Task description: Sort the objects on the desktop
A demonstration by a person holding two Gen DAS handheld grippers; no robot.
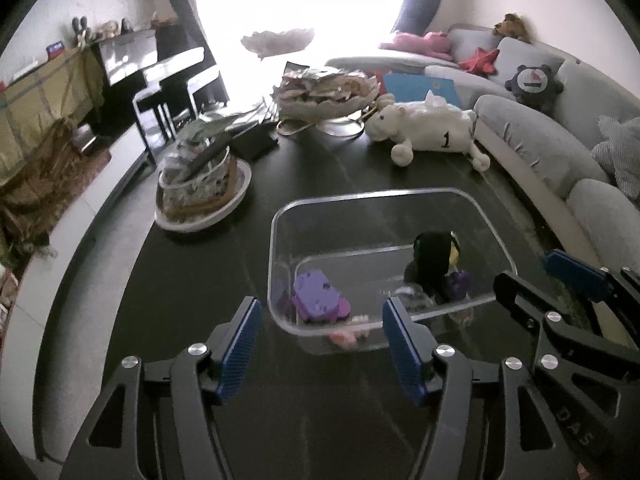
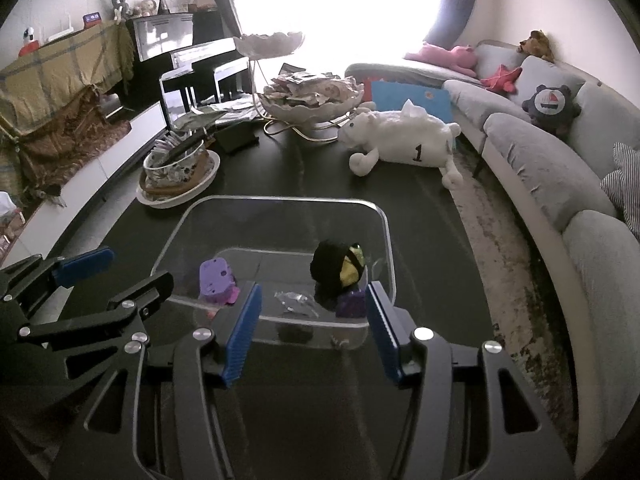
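Note:
A clear plastic bin point(image 1: 360, 194) point(image 2: 280, 199) stands on the dark table. Inside it lie a purple toy point(image 1: 316, 292) point(image 2: 218, 280), a black and yellow toy point(image 1: 436, 252) point(image 2: 338, 266), a small dark purple piece point(image 1: 460, 284) point(image 2: 352, 304) and a clear crinkled wrapper point(image 2: 296, 300). Something small and pink point(image 1: 344, 338) shows through the bin's near wall. My left gripper point(image 1: 320, 316) hangs open just before the bin's near left corner, nothing between its blue pads. My right gripper point(image 2: 313, 294) is open at the near right side, also holding nothing. Each gripper also shows at the edge of the other's view.
Beyond the bin lie a white plush sheep point(image 1: 428, 124) point(image 2: 400, 140), a basket of packets on a white plate point(image 1: 200, 184) point(image 2: 178, 172) and a tiered dish of wrappers point(image 1: 328, 92) point(image 2: 312, 92). A grey sofa point(image 1: 540, 140) point(image 2: 540, 152) curves along the right.

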